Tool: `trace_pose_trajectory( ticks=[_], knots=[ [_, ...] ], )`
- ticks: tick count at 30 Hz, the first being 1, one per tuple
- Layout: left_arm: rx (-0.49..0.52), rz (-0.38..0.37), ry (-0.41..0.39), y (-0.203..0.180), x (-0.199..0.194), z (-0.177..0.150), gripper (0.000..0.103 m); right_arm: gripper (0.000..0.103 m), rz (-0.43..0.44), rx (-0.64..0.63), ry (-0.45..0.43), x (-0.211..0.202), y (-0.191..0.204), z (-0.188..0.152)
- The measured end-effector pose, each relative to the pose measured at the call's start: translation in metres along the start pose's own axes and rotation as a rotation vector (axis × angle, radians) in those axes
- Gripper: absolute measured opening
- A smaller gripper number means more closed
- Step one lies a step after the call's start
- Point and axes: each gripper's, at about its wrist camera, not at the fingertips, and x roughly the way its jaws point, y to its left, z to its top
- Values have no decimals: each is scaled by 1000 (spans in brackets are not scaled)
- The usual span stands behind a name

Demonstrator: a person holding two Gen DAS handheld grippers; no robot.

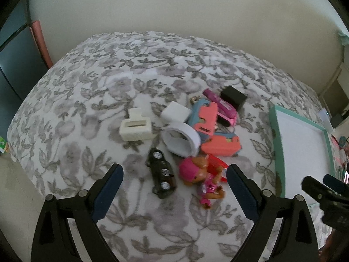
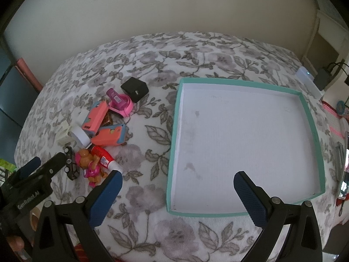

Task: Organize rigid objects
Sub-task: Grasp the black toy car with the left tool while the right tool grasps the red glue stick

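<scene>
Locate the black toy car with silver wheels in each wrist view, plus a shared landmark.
Left wrist: the black toy car with silver wheels lies low centre, just ahead of the open left gripper, beside the pink doll.
Right wrist: the car is at far left, partly behind the left gripper.
Shared landmark: the teal-rimmed shallow white box.

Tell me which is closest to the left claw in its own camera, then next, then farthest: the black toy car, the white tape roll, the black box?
1. Black toy car: right ahead of the left claw, between its fingers.
2. White tape roll: farther up, mid-pile.
3. Black box: back of the pile, to the right.
</scene>
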Motion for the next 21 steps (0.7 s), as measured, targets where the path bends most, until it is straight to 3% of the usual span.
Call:
trace_pose_trajectory(
  ticks=[11,16,19,21],
  knots=[
    [-112,9,47,46,15,18,95,103,98,-148,37,9,55,28],
    [-131,-10,98,49,36,13,94,97,93,-243,107,35,83,26],
    [-137,-13,123,50,46,12,85,90,81,-276,140,51,91,25],
    [-138,-17,137,49,52,12,85,86,73,-284,162,60,93,25]
  ],
)
